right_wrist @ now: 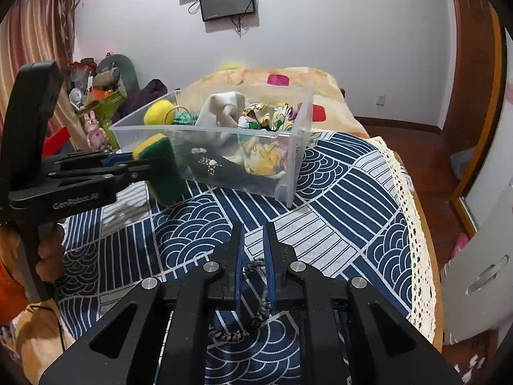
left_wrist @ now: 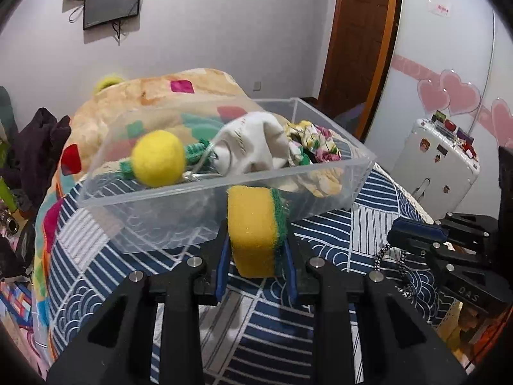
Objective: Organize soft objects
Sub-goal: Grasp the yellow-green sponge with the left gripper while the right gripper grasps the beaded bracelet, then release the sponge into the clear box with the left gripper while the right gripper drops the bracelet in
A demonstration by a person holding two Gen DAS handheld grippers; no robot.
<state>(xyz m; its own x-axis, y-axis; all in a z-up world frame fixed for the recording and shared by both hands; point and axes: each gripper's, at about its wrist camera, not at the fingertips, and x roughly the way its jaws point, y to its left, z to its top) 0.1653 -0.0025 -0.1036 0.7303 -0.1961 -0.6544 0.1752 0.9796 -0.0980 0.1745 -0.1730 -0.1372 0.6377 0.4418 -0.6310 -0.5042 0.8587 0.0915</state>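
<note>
My left gripper (left_wrist: 256,240) is shut on a yellow and green sponge (left_wrist: 255,229) and holds it just in front of a clear plastic bin (left_wrist: 336,166). The bin holds a yellow felt ball (left_wrist: 158,158), a white cloth (left_wrist: 253,142) and floral fabric (left_wrist: 312,141). In the right wrist view the sponge (right_wrist: 163,166) hangs at the bin's (right_wrist: 295,147) left near corner. My right gripper (right_wrist: 255,234) is nearly shut on a black and white braided cord (right_wrist: 256,288) above the bedspread; in the left wrist view the cord (left_wrist: 400,263) dangles from it (left_wrist: 400,234).
The bin sits on a blue and white patterned bedspread (right_wrist: 336,192) with a lace edge (right_wrist: 407,224). A colourful blanket (left_wrist: 144,96) is heaped behind it. A white suitcase (left_wrist: 439,160) and a wooden door (left_wrist: 359,32) stand at right. Clutter and toys (right_wrist: 96,102) stand at left.
</note>
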